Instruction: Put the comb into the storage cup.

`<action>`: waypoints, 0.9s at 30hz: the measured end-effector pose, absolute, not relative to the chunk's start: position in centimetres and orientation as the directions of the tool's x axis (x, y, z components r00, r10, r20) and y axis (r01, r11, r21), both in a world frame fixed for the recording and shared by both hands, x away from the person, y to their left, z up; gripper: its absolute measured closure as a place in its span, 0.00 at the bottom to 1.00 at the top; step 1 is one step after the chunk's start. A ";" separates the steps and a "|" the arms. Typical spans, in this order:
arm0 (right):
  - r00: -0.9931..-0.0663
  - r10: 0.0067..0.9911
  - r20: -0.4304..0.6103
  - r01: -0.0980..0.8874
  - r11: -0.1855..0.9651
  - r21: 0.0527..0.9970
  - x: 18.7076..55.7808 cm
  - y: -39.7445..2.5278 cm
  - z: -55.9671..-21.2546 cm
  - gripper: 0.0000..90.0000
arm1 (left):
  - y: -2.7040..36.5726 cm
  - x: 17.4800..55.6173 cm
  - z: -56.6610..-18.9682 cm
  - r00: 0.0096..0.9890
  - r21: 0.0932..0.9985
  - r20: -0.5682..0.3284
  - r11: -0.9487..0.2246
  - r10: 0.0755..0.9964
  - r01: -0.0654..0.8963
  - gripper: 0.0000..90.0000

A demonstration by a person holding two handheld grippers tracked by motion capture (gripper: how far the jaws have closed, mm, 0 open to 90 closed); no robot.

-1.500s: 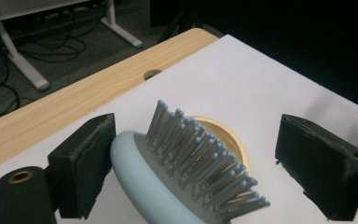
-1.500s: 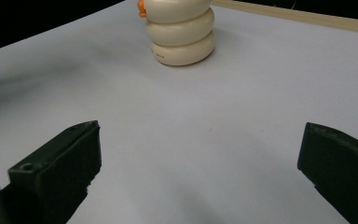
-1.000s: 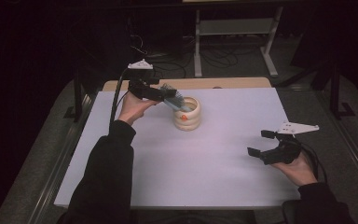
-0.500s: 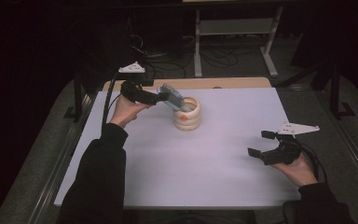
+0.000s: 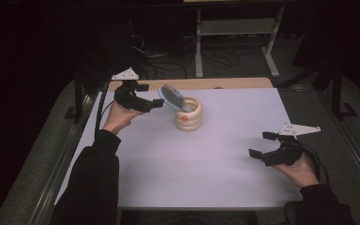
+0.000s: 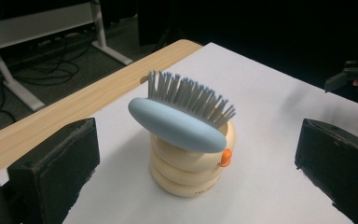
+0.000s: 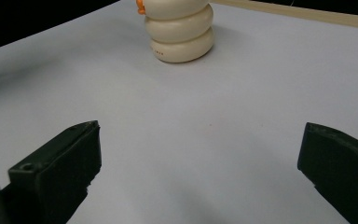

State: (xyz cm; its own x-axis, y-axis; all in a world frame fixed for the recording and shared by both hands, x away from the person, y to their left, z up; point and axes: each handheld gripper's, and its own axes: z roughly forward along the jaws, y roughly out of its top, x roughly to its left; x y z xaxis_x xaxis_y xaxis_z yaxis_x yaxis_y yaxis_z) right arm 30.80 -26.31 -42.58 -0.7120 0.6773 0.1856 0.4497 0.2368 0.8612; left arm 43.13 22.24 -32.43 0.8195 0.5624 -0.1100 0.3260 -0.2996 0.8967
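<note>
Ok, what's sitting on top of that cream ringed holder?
A blue hairbrush rests tilted in the cream holder, bristles up. Its handle end goes down inside the holder, hidden there.

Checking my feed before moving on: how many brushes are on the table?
1. The brush leans in the cup, beyond the open left gripper.

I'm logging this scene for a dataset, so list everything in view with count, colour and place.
hairbrush: one, pale blue with grey bristles, lying tilted across the holder's top
holder: one, cream ribbed cup with an orange knob, on the mat's far middle
mat: one, white, covering the table
table: one, wooden edge showing at the far side
metal frame: one, white, on the floor beyond the table
cables: several, black, on the floor
left gripper: one, black, open, beside the hairbrush
right gripper: one, black, open, near right, over the mat
</note>
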 end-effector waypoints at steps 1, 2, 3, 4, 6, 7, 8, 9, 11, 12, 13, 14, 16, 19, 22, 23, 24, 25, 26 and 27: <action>-0.712 0.677 0.185 0.451 0.238 0.860 30.8 -26.3 -42.6 0.00 | 22.4 43.0 -32.5 0.822 0.898 -0.108 -0.301 0.559 0.322 0.00; -0.712 0.677 0.185 0.451 0.239 0.860 30.8 -26.3 -42.6 0.00 | 22.4 43.0 -32.6 0.825 0.897 -0.105 -0.305 0.555 0.320 0.00; -0.713 0.677 0.184 0.450 0.240 0.860 30.8 -26.3 -42.6 0.00 | 22.5 42.8 -32.7 0.825 0.898 -0.101 -0.306 0.555 0.316 0.00; -0.713 0.677 0.184 0.450 0.240 0.860 30.8 -26.3 -42.6 0.00 | 22.6 42.8 -32.8 0.825 0.899 -0.102 -0.304 0.555 0.316 0.00; -0.713 0.676 0.184 0.450 0.240 0.860 30.8 -26.3 -42.6 0.00 | 22.8 42.5 -32.9 0.827 0.903 -0.105 -0.295 0.553 0.311 0.00; -0.713 0.676 0.184 0.450 0.241 0.860 30.8 -26.3 -42.6 0.00 | 22.9 42.4 -32.9 0.828 0.906 -0.101 -0.292 0.552 0.305 0.00; -0.713 0.677 0.183 0.450 0.241 0.860 30.8 -26.3 -42.6 0.00 | 23.0 42.2 -33.0 0.829 0.908 -0.102 -0.289 0.550 0.303 0.00; -0.713 0.677 0.184 0.450 0.240 0.860 30.8 -26.3 -42.6 0.00 | 23.1 42.0 -33.1 0.831 0.910 -0.100 -0.287 0.548 0.299 0.00; -0.713 0.677 0.183 0.450 0.240 0.860 30.8 -26.3 -42.6 0.00 | 23.2 41.7 -33.2 0.831 0.910 -0.090 -0.295 0.548 0.293 0.00; -0.712 0.677 0.184 0.451 0.241 0.860 30.8 -26.3 -42.6 0.00 | 23.3 41.5 -33.3 0.832 0.911 -0.084 -0.295 0.549 0.286 0.00; -0.713 0.677 0.183 0.450 0.241 0.860 30.8 -26.3 -42.6 0.00 | 23.4 41.4 -33.3 0.831 0.913 -0.083 -0.293 0.551 0.285 0.00; -0.714 0.677 0.181 0.448 0.242 0.861 30.8 -26.3 -42.6 0.00 | 23.6 41.2 -33.4 0.830 0.913 -0.080 -0.293 0.552 0.283 0.00; -0.714 0.677 0.179 0.446 0.242 0.861 30.8 -26.2 -42.6 0.00 | 23.9 41.0 -33.6 0.825 0.916 -0.081 -0.285 0.559 0.283 0.00; -0.714 0.677 0.178 0.447 0.244 0.861 30.8 -26.2 -42.6 0.00 | 24.4 40.8 -33.8 0.819 0.916 -0.080 -0.282 0.569 0.286 0.00; -0.714 0.678 0.176 0.447 0.248 0.859 30.8 -26.2 -42.6 0.00 | 24.9 40.6 -34.1 0.812 0.918 -0.082 -0.274 0.578 0.288 0.00; -0.713 0.678 0.178 0.449 0.247 0.859 30.7 -26.2 -42.6 0.00 | 25.2 40.5 -34.2 0.812 0.919 -0.078 -0.273 0.578 0.283 0.00; -0.713 0.679 0.177 0.449 0.247 0.859 30.7 -26.2 -42.6 0.00 | 25.4 40.4 -34.3 0.811 0.921 -0.083 -0.266 0.580 0.284 0.00; -0.712 0.680 0.178 0.450 0.247 0.858 30.8 -26.2 -42.7 0.00 | 25.6 40.3 -34.3 0.809 0.922 -0.081 -0.264 0.583 0.282 0.00; -0.712 0.680 0.178 0.451 0.248 0.857 30.8 -26.2 -42.7 0.00 | 25.8 40.1 -34.4 0.806 0.923 -0.081 -0.262 0.586 0.283 0.00; -0.712 0.680 0.178 0.451 0.248 0.857 30.8 -26.2 -42.7 0.00 | 26.0 40.0 -34.5 0.806 0.923 -0.081 -0.260 0.586 0.282 0.00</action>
